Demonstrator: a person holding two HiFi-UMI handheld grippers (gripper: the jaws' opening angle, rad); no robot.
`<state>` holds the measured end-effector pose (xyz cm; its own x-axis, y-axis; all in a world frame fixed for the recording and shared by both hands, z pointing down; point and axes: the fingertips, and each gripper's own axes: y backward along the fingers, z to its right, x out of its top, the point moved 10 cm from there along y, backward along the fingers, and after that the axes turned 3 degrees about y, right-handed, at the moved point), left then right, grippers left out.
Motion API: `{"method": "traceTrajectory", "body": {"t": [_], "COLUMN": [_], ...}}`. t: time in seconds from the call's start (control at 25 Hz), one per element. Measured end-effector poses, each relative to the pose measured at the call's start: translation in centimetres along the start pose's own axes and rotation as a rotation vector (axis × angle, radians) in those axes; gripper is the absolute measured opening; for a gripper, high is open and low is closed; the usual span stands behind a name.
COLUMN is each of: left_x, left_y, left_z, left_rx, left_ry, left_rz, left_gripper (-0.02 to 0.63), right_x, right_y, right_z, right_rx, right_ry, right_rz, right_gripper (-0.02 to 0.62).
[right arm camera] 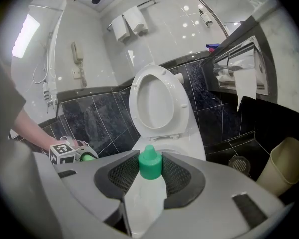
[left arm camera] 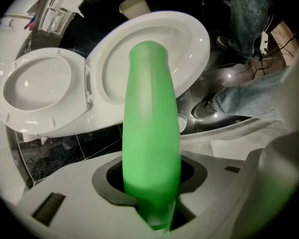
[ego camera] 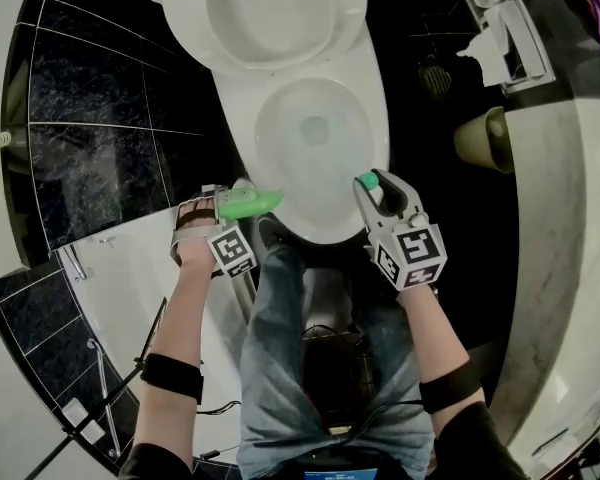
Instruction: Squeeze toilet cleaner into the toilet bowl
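My left gripper is shut on a bright green cleaner bottle, held roughly level with its free end over the bowl's front left rim. In the left gripper view the bottle runs straight out from between the pads toward the white toilet. My right gripper is at the bowl's front right rim, shut on a small green cap. The cap sits between the dark pads. The lid is raised. There is bluish water in the bowl.
A beige bin stands right of the toilet, beside a floor drain. On the right wall is a paper holder with hanging tissue. Black tiled wall lies to the left. The person's legs in jeans stand right in front of the bowl.
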<state>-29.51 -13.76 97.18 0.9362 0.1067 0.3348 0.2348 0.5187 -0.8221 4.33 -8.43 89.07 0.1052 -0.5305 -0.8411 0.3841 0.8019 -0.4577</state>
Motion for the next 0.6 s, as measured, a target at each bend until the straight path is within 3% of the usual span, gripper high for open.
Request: {"method": "traceTrajectory", "body": {"t": [0.6], "left_x": [6.8], "left_y": [4.0], "left_z": [2.6], "left_rx": [-0.034], "left_ry": [0.048], "left_rz": [0.066], "left_gripper": [0.187], "right_x": [0.6], "right_y": [5.1], "right_z": [1.7], "right_rx": [-0.021], "right_ry": [0.001], "right_rz": [-0.006], "right_gripper": [0.149]}}
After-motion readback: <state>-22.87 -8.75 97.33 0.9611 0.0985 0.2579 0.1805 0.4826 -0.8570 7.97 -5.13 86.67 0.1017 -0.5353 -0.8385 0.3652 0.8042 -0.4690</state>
